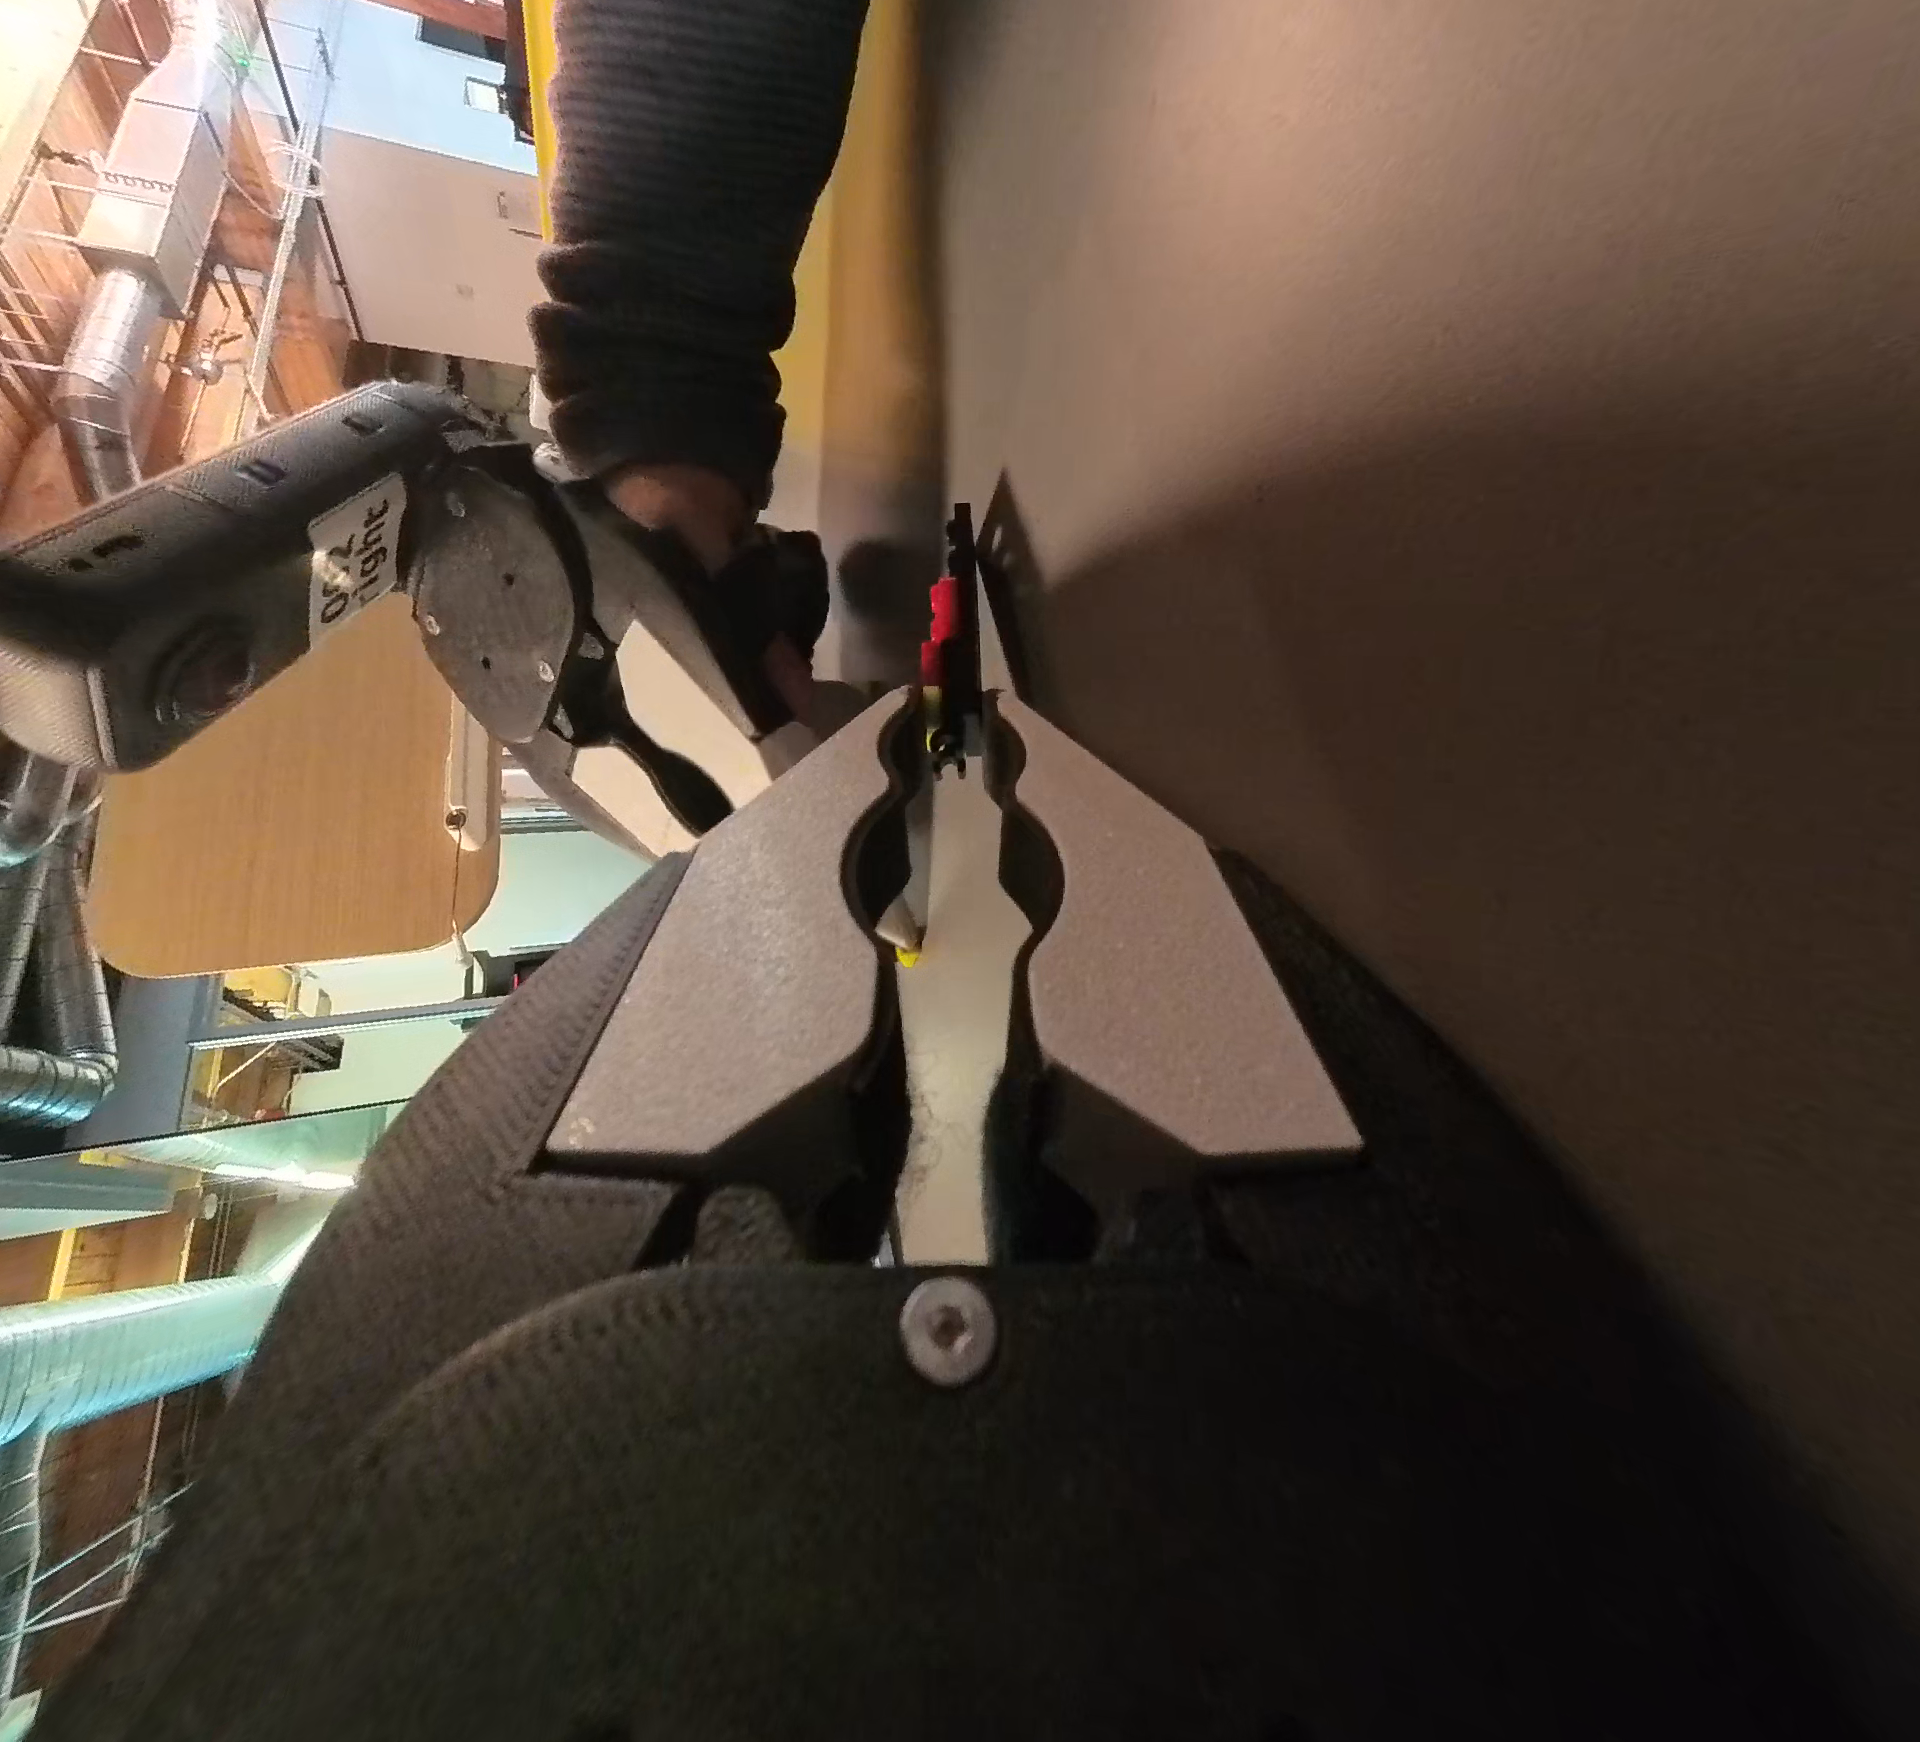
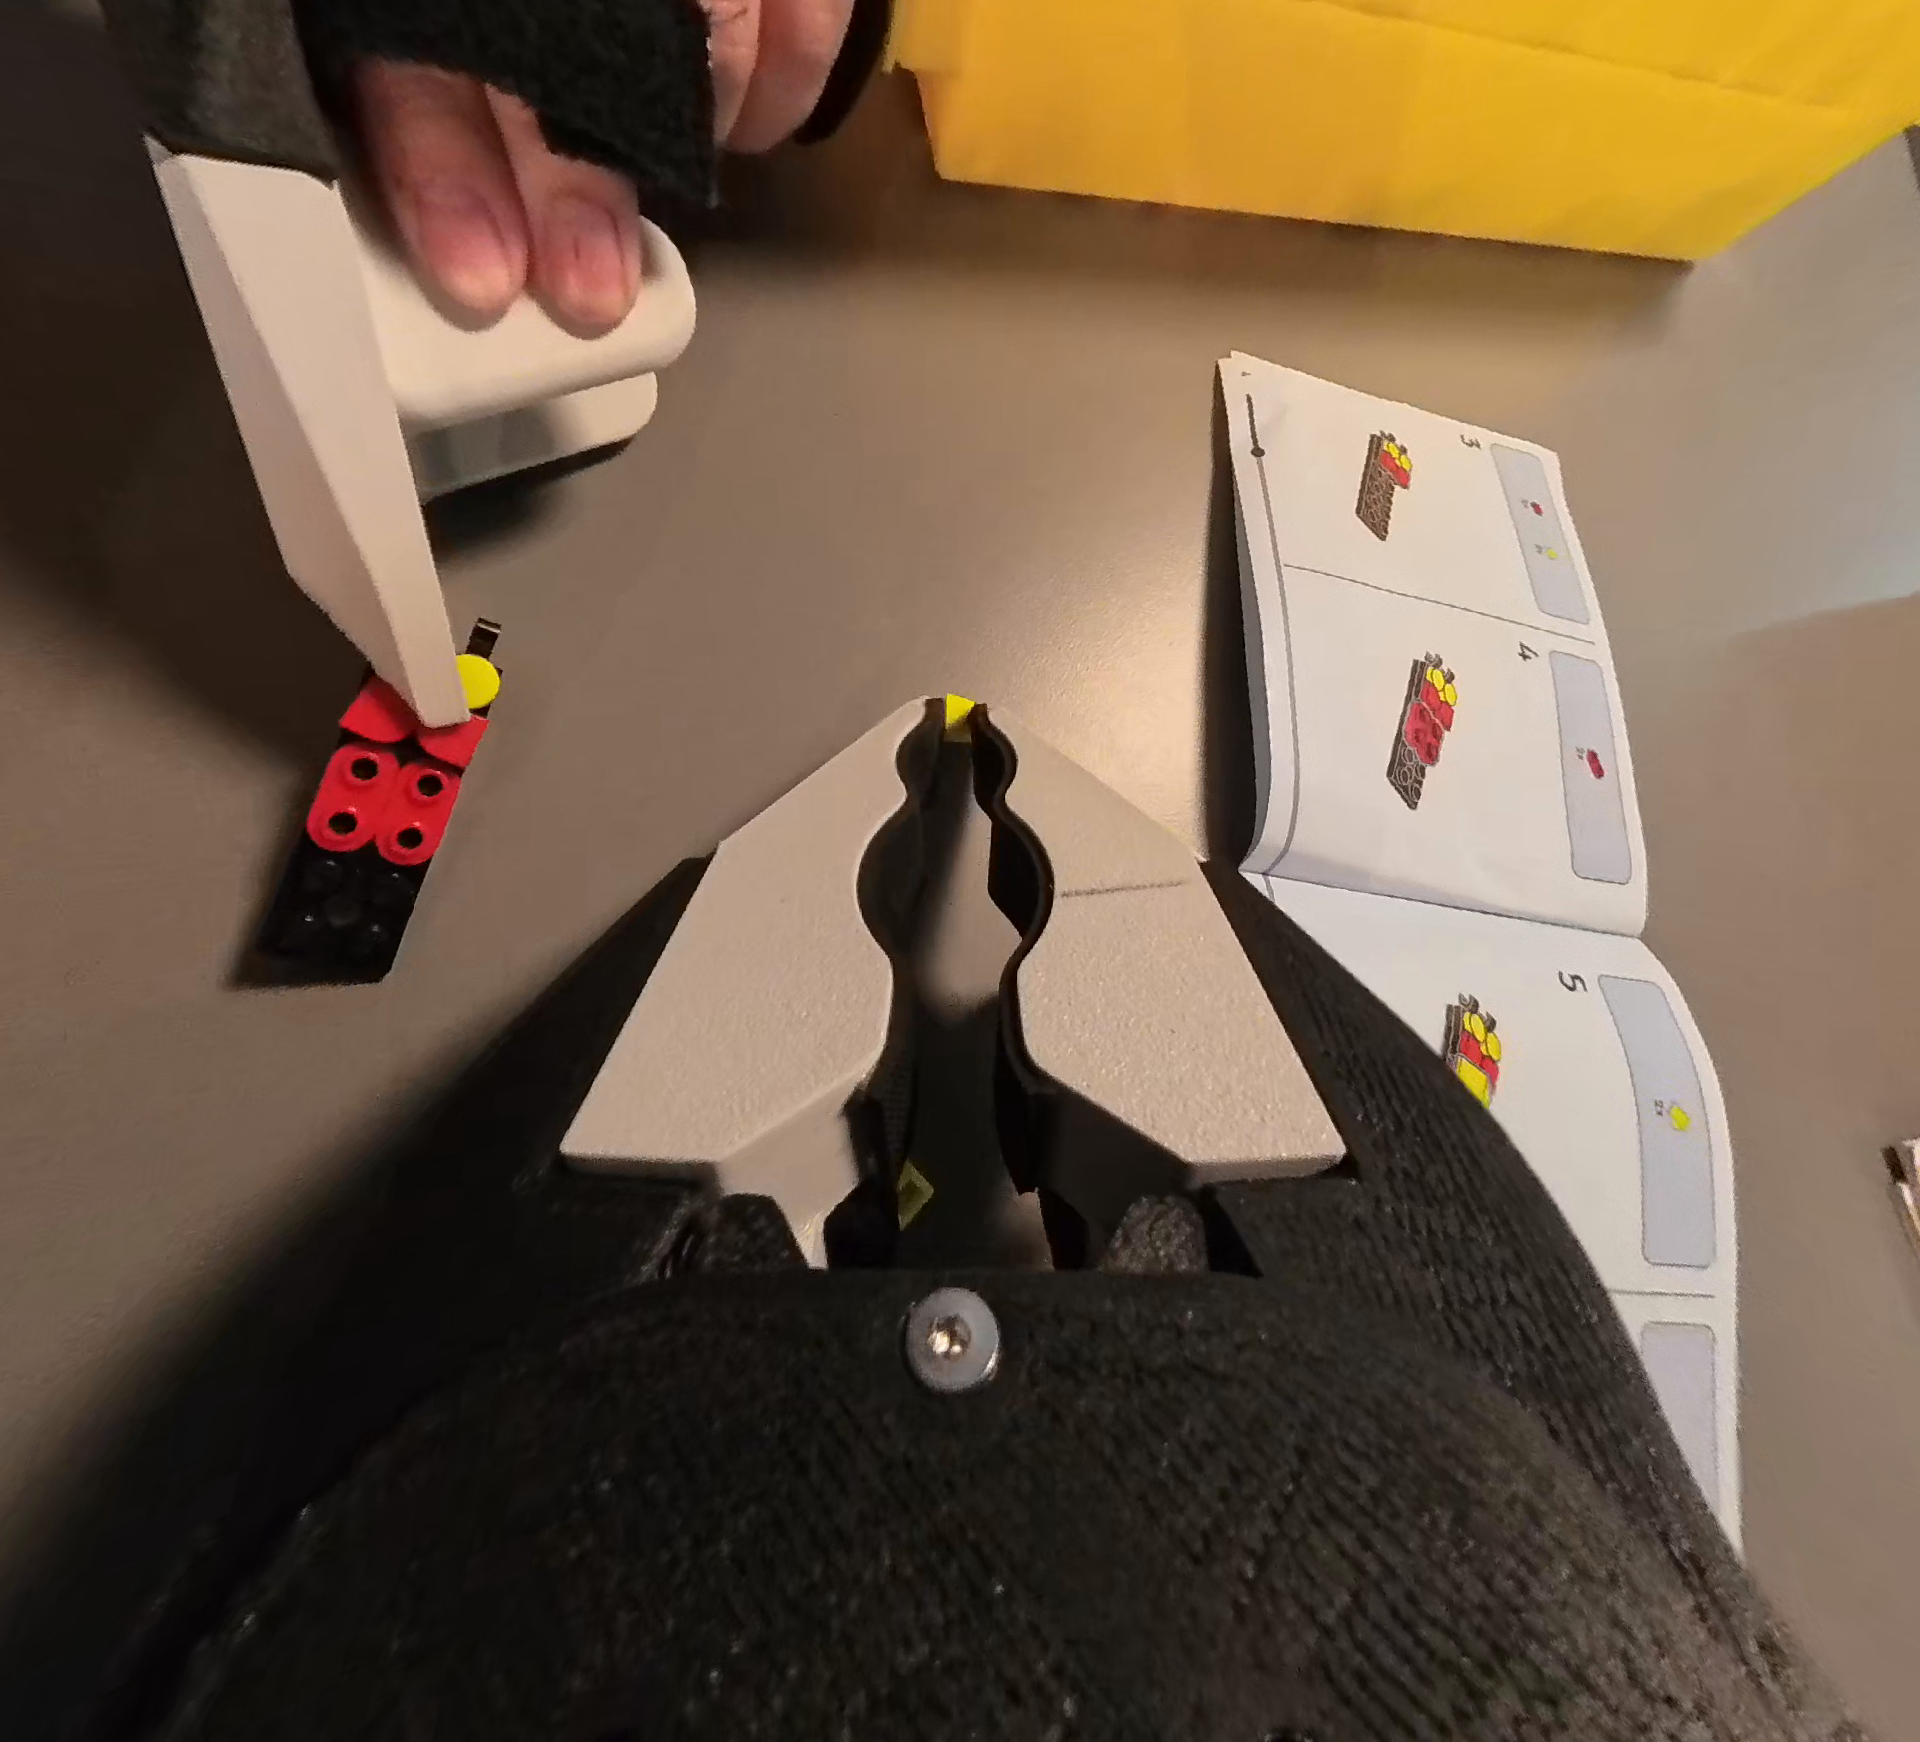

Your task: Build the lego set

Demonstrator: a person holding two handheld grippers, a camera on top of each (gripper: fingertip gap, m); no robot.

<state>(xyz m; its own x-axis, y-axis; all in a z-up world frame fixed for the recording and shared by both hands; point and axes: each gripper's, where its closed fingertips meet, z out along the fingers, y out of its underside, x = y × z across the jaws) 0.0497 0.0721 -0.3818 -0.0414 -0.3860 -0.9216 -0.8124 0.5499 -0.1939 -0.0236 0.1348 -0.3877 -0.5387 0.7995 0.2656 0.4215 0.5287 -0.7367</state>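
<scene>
A black Lego plate point(image 2: 343, 913) lies on the grey table point(image 2: 831, 549). It carries red bricks point(image 2: 384, 793) and a round yellow tile point(image 2: 478, 680) at its far end. My left gripper point(image 1: 954, 724) is turned on its side and shut on that far end of the plate point(image 1: 974, 612), beside the red bricks point(image 1: 943, 617). It also shows in the right wrist view point(image 2: 442, 705), held by a hand. My right gripper point(image 2: 954, 718) is shut on a small yellow piece point(image 2: 956, 713), above the table to the right of the plate. It also shows in the left wrist view point(image 1: 764, 773).
An open instruction booklet point(image 2: 1455, 705) lies to the right of my right gripper. A yellow bin point(image 2: 1403, 30) stands at the back right. A person's dark sleeve point(image 1: 686, 186) reaches in from behind the right gripper.
</scene>
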